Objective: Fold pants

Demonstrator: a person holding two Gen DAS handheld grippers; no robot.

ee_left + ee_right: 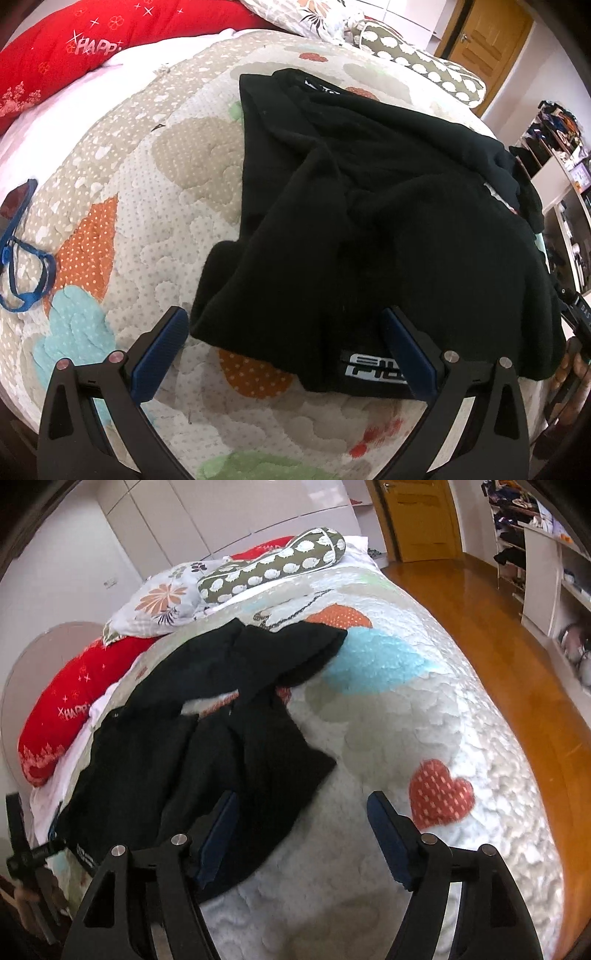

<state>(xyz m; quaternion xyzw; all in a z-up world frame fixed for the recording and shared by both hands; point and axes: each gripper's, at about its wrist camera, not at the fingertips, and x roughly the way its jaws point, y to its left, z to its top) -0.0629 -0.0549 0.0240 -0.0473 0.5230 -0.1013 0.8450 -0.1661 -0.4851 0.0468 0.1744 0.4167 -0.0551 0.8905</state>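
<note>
Black pants (369, 221) lie rumpled on a patterned quilt (129, 206), with a white logo (373, 367) at the near hem. My left gripper (284, 332) is open and empty, its jaws straddling the near hem just above the cloth. In the right wrist view the pants (207, 731) spread across the left half of the bed, partly folded over themselves. My right gripper (301, 812) is open and empty, its left finger (218, 834) over the pants' near edge and its right finger over bare quilt (406, 709).
A red pillow (55, 48) and a cloud-print bolster (273, 565) lie at the head of the bed. A blue strap (22, 269) lies on the quilt at left. Wooden floor (498, 627), a door (421, 513) and shelves (554, 572) are to the right.
</note>
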